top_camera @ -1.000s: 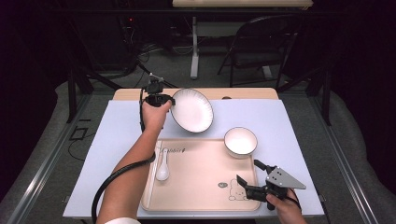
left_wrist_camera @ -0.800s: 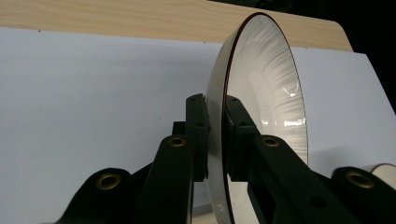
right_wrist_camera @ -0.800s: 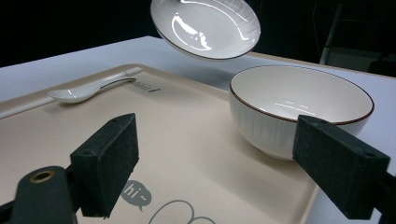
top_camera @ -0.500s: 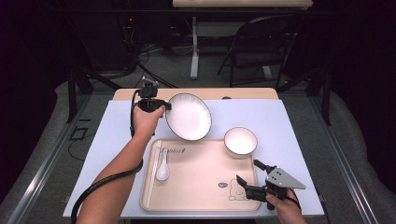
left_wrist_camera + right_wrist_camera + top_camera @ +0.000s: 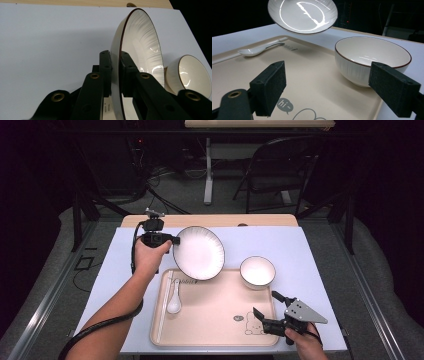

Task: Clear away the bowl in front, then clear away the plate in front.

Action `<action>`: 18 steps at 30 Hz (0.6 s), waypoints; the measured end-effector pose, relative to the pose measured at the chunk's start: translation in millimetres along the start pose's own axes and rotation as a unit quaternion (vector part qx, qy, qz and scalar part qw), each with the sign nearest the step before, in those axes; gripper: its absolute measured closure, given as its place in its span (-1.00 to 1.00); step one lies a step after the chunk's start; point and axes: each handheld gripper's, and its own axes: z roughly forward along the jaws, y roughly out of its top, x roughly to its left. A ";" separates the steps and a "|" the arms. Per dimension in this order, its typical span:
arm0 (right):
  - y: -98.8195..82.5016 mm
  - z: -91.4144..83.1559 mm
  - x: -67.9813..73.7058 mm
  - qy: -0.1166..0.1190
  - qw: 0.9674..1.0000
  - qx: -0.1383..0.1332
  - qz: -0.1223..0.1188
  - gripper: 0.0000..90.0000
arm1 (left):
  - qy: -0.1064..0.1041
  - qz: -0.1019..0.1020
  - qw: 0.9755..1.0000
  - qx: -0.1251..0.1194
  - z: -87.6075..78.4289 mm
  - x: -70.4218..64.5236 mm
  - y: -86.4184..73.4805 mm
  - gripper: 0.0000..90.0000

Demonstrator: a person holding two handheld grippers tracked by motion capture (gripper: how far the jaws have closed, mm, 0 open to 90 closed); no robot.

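At the left, the left gripper (image 5: 172, 241) pinches the rim of the white plate (image 5: 199, 253) and holds it tilted in the air above the far edge of the beige tray (image 5: 210, 322). A spoon (image 5: 173, 301) lies on the tray below it. Since only the rim is clamped, the plate could pivot or slip and drop onto the spoon. Further right, the bowl (image 5: 257, 271) seems to sit at the tray's far corner. The right gripper (image 5: 264, 306) hovers spread wide, empty.

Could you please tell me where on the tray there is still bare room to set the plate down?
The tray is bare across its middle, between the spoon on its left and the bear print near the open right claw. Its far right corner is crowded by the bowl. The left claw holds the plate.
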 end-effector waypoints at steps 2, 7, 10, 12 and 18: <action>-0.3 0.2 0.0 0.000 1.000 0.001 -0.002 -0.70 | -0.004 0.009 1.000 0.004 -3.3 -2.1 -3.9 0.84; -0.2 0.4 -0.3 0.000 1.000 0.001 -0.002 -0.70 | -0.007 0.015 1.000 0.005 -5.7 -4.5 -8.5 0.84; -0.2 0.4 -0.3 0.000 1.000 0.001 -0.002 -0.70 | -0.024 0.024 0.999 0.012 -8.7 -10.1 -23.7 0.84; 0.0 0.6 -1.6 -0.003 1.000 0.000 -0.002 -0.70 | -0.024 0.024 0.999 0.012 -8.7 -10.1 -23.7 0.84; -0.2 1.2 -0.3 -0.001 1.000 0.003 -0.004 -0.70 | -0.038 0.037 0.998 0.022 -5.9 -17.2 -37.1 0.83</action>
